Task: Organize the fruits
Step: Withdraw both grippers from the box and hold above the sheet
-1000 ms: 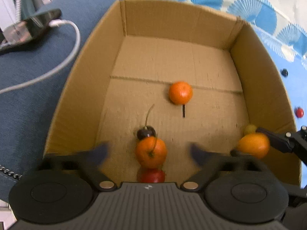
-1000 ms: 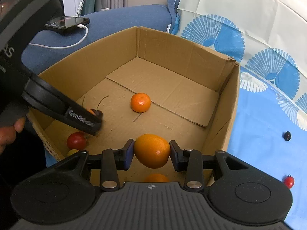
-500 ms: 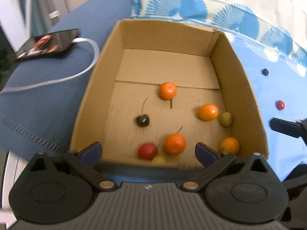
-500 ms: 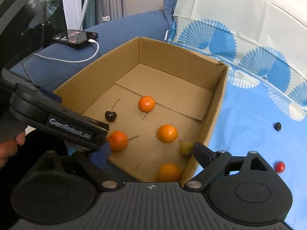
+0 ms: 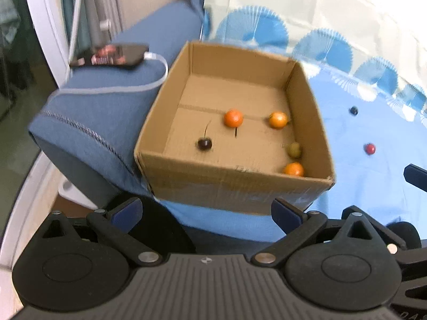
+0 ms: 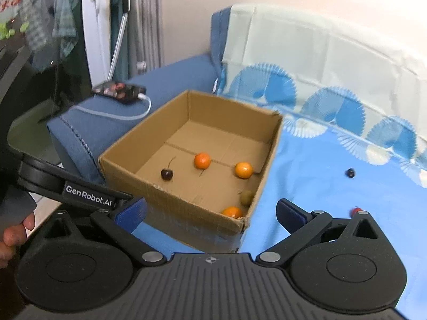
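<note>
Both tools held back from the cardboard box (image 5: 229, 184), above and short of its near wall; left tool (image 5: 206, 209) spread wide and empty, right tool (image 6: 210, 212) likewise spread wide with nothing between its fingers; ahead of both, inside the box, a dark cherry (image 5: 204, 144) with a long stem, an orange fruit (image 5: 233, 118) near the middle seam, a second orange fruit (image 5: 278, 119) beyond it to the right, an olive-green fruit (image 5: 294, 149) close to the right wall, and a third orange fruit (image 5: 293, 169) tucked in the near right corner; still outside, on the blue sheet (image 6: 333, 194) ahead and to the right of the right tool, a small red fruit (image 5: 370, 148) and, farther off, a small dark berry (image 5: 354, 110), well apart from each other; probably these two left to gather. Likely very light, round and smooth, so prone to roll or squirt out of a pinch; thin-skinned and soft, easily bruised or burst, so best taken across the widest part with a gentle closing, pads square to either side, coming straight down so the soft bedding does not tip the fruit away; sheet itself yielding, so pressing down likely to sink and shift the target; phone (image 6: 118, 90) and its white cable (image 6: 128, 116) lying off to the left on the blue cushion (image 5: 112, 106), beside the box.
</note>
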The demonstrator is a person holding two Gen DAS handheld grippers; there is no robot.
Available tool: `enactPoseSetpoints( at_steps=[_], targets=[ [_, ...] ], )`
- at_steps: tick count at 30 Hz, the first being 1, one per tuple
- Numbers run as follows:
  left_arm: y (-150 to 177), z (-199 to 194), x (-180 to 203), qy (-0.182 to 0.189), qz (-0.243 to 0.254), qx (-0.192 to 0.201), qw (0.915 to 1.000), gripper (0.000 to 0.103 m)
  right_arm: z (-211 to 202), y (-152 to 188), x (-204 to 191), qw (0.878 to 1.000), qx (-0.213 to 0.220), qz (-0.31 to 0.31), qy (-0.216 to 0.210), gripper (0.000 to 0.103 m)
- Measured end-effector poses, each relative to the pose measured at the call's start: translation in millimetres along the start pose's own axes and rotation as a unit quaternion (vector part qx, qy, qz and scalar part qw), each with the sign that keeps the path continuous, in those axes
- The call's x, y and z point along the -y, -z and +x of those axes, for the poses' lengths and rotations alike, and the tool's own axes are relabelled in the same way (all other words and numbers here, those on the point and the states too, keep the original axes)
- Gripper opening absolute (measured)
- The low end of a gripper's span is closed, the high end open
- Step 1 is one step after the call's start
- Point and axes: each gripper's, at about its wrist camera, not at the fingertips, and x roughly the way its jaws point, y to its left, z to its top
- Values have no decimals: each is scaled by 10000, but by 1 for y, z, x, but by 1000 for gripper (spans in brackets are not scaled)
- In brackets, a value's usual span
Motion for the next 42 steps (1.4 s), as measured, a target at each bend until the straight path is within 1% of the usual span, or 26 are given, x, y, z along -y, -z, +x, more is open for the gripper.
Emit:
enactPoseSetpoints(
  at_steps=[4, 14, 28, 42],
  targets=[
    [7, -21, 10, -40, 105, 316, 9994, 103, -21, 6, -1, 9996, 230, 41, 134, 102],
    [19, -44, 20, -70, 218, 622, 9978, 103, -43, 14, 3, 9986, 456, 202, 168, 102],
    [22, -49, 22, -93, 263, 688, 9972, 103, -48, 17, 2, 9983, 512, 238, 168, 102],
    [22, -46, 20, -78, 272, 614, 9977, 103, -45, 17, -1, 9986, 432, 263, 167, 102]
  ],
)
